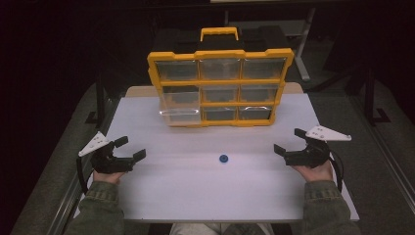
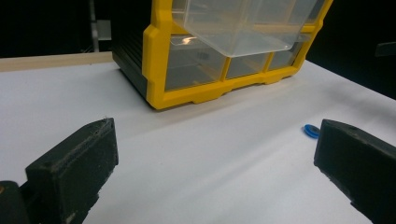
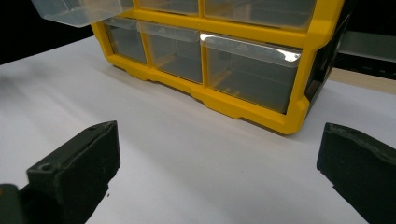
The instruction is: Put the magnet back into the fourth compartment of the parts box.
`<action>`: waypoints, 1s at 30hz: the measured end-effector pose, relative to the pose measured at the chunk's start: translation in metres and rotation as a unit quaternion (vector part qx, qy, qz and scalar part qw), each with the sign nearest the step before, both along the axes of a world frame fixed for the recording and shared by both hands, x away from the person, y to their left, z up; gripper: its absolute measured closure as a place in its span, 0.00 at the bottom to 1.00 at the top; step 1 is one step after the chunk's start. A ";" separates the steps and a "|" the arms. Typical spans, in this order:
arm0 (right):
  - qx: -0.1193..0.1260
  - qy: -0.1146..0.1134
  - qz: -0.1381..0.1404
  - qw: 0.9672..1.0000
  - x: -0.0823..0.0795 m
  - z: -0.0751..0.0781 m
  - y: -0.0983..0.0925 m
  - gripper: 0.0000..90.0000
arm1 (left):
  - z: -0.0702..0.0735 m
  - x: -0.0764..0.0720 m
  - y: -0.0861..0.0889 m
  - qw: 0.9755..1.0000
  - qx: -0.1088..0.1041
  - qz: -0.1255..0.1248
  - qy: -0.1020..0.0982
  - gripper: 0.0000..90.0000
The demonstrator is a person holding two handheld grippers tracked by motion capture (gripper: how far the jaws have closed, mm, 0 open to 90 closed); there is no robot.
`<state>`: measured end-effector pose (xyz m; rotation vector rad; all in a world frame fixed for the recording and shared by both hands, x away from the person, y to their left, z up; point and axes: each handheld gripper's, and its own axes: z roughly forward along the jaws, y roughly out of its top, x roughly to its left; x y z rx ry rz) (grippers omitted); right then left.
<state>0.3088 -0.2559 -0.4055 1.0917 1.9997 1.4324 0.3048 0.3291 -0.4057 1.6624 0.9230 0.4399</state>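
Note:
A yellow organizer cabinet (image 1: 220,54) with clear drawers stands upright at the back of the white table (image 1: 195,191). Its lower-left drawer (image 1: 180,116) is pulled partway out; the same drawer (image 2: 243,23) juts toward me in the left gripper view. A small blue ring (image 1: 223,158) lies on the table in front of the cabinet, also visible as the blue ring (image 2: 310,130) near one jaw in the left gripper view. My left gripper (image 1: 133,148) rests open at the table's left. My right gripper (image 1: 289,141) is open at the right. Both hold nothing.
The cabinet (image 3: 224,60) has a black body and a yellow carry handle (image 1: 219,33) on top. A wooden strip (image 2: 51,60) edges the table's far side. Dark floor and table legs surround the table.

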 end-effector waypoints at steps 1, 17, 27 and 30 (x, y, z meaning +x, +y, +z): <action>-0.001 0.001 -0.001 1.000 0.000 0.000 0.000 0.00 | 0.000 0.000 0.000 1.000 -0.002 0.000 -0.001 0.00; -0.011 0.007 0.011 1.000 -0.002 0.002 0.008 0.00 | -0.003 0.003 -0.003 1.000 0.005 -0.001 0.001 0.00; -0.051 0.017 0.035 0.998 0.005 0.011 0.028 0.00 | -0.004 0.005 -0.003 1.000 0.007 0.000 -0.001 0.00; -0.058 0.023 0.041 0.997 0.008 0.013 0.032 0.00 | -0.004 0.005 -0.003 1.000 0.006 0.003 -0.002 0.00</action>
